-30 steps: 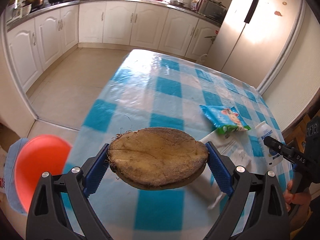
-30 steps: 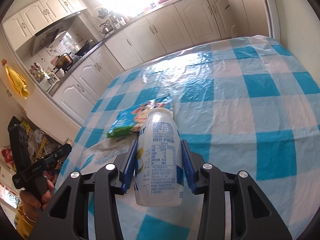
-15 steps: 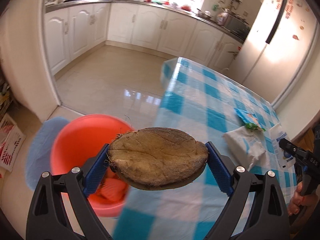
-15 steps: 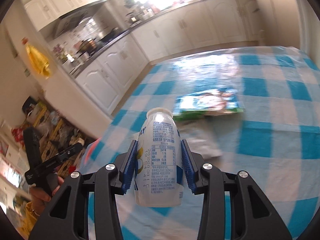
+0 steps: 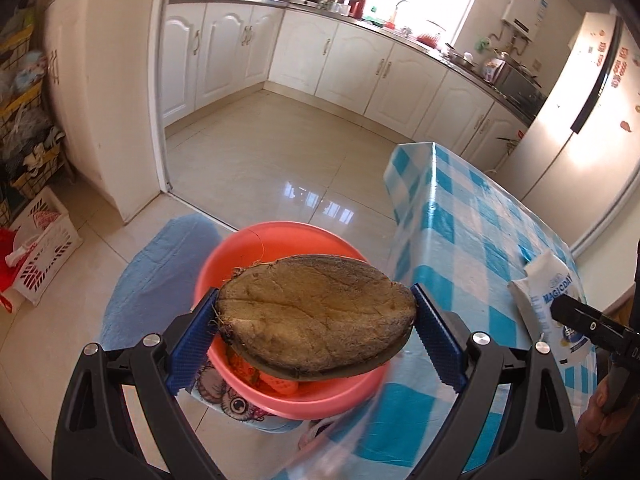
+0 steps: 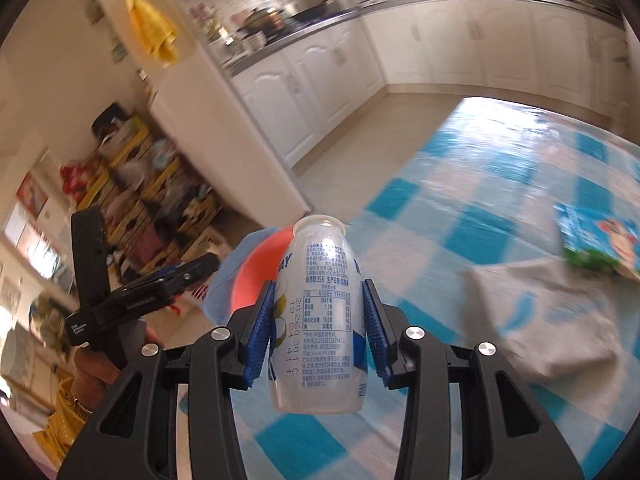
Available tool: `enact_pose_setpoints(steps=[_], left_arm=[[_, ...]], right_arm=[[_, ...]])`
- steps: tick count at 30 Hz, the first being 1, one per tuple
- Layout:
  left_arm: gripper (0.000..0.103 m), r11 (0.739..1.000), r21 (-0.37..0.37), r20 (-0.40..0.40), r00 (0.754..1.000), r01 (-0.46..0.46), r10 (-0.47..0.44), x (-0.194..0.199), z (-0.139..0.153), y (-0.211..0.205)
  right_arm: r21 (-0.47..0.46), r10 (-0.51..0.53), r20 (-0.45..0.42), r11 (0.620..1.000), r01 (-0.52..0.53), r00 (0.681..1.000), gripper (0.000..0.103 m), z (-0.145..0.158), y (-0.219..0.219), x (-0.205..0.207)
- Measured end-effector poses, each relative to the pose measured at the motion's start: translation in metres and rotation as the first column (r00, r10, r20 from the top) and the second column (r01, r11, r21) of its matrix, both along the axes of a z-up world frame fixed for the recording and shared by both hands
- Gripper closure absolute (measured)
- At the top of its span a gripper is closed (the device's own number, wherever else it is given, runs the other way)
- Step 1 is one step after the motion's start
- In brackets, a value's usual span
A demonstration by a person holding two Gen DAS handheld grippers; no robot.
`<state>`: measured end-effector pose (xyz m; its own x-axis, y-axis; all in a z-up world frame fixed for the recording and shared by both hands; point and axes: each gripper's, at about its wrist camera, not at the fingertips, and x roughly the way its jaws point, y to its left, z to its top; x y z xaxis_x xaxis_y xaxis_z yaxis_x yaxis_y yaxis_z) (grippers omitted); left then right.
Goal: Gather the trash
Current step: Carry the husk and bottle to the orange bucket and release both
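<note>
Clamping a brown coconut shell (image 5: 316,312), the left tool (image 5: 316,334) hung above the pink basin (image 5: 276,236) beside the checked tabletop (image 5: 472,216); the right tool (image 6: 316,336) gripped a white bottle (image 6: 318,312) over the tabletop.

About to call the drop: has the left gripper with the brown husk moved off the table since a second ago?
Yes. The left gripper, shut on the brown husk, swung sideways from above the checked table to above the red basin beside it.
</note>
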<state>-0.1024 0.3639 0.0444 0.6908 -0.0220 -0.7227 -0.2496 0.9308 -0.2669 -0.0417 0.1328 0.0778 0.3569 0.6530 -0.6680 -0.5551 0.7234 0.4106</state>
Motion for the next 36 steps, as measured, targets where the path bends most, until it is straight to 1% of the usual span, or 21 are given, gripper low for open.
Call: enact_pose_setpoints(steps=[5, 8, 16, 19, 21, 27, 28, 29, 31, 34, 36], left_arm=[[0.011, 1.000, -0.002, -0.017, 1.000, -0.003, 0.003, 0.004, -0.009, 0.007], [0.011, 1.000, 0.001, -0.037, 0.999, 0.002, -0.002, 0.010, -0.017, 0.010], [0.011, 1.000, 0.004, -0.109, 0.994, 0.031, -0.030, 0.024, -0.042, 0.009], [0.011, 0.999, 0.001, -0.141, 0.989, 0.040, -0.039, 0.029, -0.051, 0.006], [0.011, 0.999, 0.006, -0.159, 0.986, 0.043, -0.042, 0.033, -0.055, 0.006], [0.011, 0.999, 0.011, -0.210, 0.977, 0.043, -0.040, 0.038, -0.068, 0.010], [0.011, 0.999, 0.013, -0.220, 0.975, 0.041, -0.037, 0.039, -0.070, 0.010], [0.011, 0.999, 0.014, -0.234, 0.972, 0.037, -0.033, 0.041, -0.073, 0.011], [0.011, 0.999, 0.007, -0.269, 0.963, 0.035, -0.032, 0.044, -0.079, 0.014], [0.011, 0.999, 0.010, -0.265, 0.964, 0.032, -0.028, 0.041, -0.081, 0.015], [0.011, 0.999, 0.022, -0.262, 0.965, 0.037, -0.030, 0.042, -0.080, 0.014]], right_arm=[[-0.018, 0.085, -0.016, 0.996, -0.085, 0.996, 0.059, -0.006, 0.048, 0.008], [-0.029, 0.114, -0.024, 0.993, -0.114, 0.993, 0.059, -0.011, 0.072, 0.015], [-0.041, 0.114, -0.070, 0.992, -0.117, 0.991, 0.058, -0.027, 0.108, 0.039], [-0.062, 0.106, -0.060, 0.992, -0.110, 0.992, 0.058, -0.031, 0.117, 0.043], [-0.061, 0.105, -0.064, 0.992, -0.108, 0.992, 0.058, -0.033, 0.121, 0.045], [-0.056, 0.070, -0.037, 0.996, -0.072, 0.997, 0.035, -0.028, 0.114, 0.041], [-0.056, 0.060, -0.030, 0.997, -0.062, 0.998, 0.028, -0.026, 0.110, 0.040], [-0.056, 0.053, -0.023, 0.997, -0.054, 0.998, 0.024, -0.025, 0.107, 0.039], [-0.060, 0.032, 0.003, 0.998, -0.031, 0.999, 0.022, -0.020, 0.096, 0.035], [-0.060, -0.004, 0.022, 0.998, 0.006, 1.000, 0.016, -0.016, 0.079, 0.030], [-0.048, -0.022, 0.024, 0.999, 0.023, 0.999, 0.016, -0.014, 0.067, 0.027]])
